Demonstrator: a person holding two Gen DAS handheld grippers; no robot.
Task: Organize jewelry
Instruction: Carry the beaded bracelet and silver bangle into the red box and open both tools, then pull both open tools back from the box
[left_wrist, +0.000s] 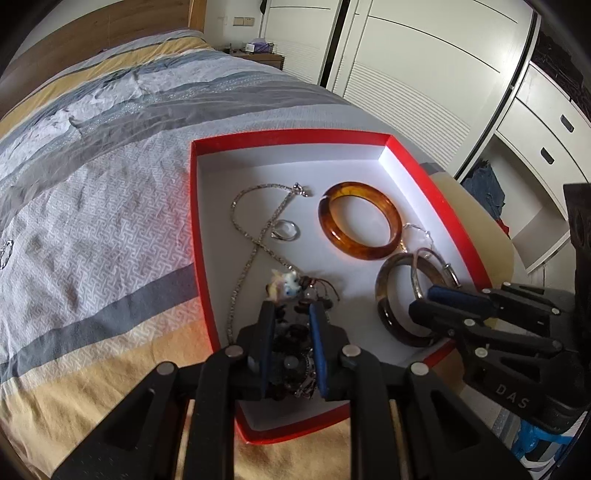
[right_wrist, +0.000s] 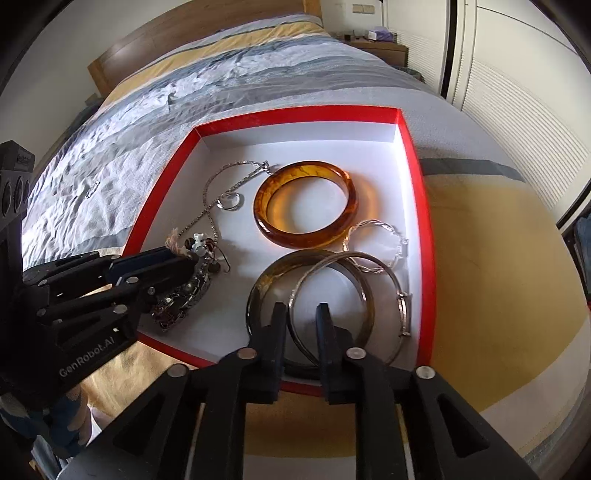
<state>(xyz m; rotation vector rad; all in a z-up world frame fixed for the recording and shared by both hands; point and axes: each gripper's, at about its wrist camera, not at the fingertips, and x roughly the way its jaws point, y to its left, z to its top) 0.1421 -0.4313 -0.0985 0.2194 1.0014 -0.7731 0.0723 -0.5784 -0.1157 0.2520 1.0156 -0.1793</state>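
Observation:
A red box with a white floor (left_wrist: 258, 155) (right_wrist: 295, 147) lies on the bed. It holds an amber bangle (left_wrist: 360, 219) (right_wrist: 306, 201), a silver chain (left_wrist: 243, 266) (right_wrist: 210, 218), a silver ring (left_wrist: 288, 230) (right_wrist: 229, 201), a thin silver bracelet (right_wrist: 376, 240), a dark bangle (left_wrist: 388, 295) (right_wrist: 258, 288) and a silver bangle (right_wrist: 391, 280). My left gripper (left_wrist: 291, 314) (right_wrist: 173, 258) is narrowly open around a dark beaded bracelet with charms (left_wrist: 291, 350) (right_wrist: 184, 295). My right gripper (right_wrist: 301, 314) (left_wrist: 421, 299) is narrowly open, straddling the dark and silver bangle rims.
A small silver piece (left_wrist: 5, 253) (right_wrist: 92, 190) lies on the striped quilt left of the box. A wooden headboard (right_wrist: 184, 33) and nightstand (left_wrist: 258, 55) stand far off. White wardrobes (left_wrist: 424, 74) line the right side.

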